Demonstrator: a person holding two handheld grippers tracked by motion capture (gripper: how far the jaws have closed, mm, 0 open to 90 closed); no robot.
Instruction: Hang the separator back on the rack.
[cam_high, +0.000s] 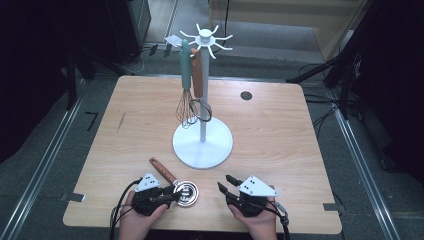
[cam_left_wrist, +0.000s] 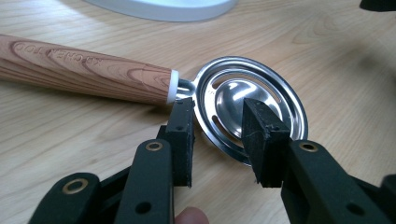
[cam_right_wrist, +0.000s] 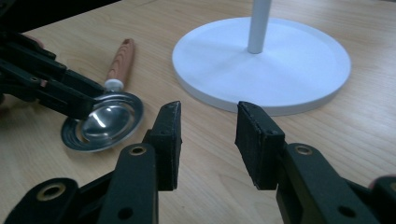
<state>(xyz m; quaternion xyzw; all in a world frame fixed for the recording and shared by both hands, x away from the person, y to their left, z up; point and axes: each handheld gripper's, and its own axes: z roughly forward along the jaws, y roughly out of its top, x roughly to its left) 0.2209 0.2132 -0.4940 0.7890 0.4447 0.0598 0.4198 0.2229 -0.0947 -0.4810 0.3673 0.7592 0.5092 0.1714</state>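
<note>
Left gripper (cam_left_wrist: 218, 140) straddles the strainer (cam_left_wrist: 250, 105) bowl's near rim on the tabletop (cam_left_wrist: 70, 135), fingers half open, not yet pinching. Better to close on the neck just left. Right gripper (cam_right_wrist: 208, 140) hangs empty, half open, beside it.

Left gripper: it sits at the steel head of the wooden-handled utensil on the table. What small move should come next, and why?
Probably close the jaws. The left gripper has its jaws astride the rim of the utensil head, one outside near the neck, one over the bowl, with gaps showing. The utensil lies flat on the table, and the stand already holds a whisk, which suggests it will hang there too.
</note>
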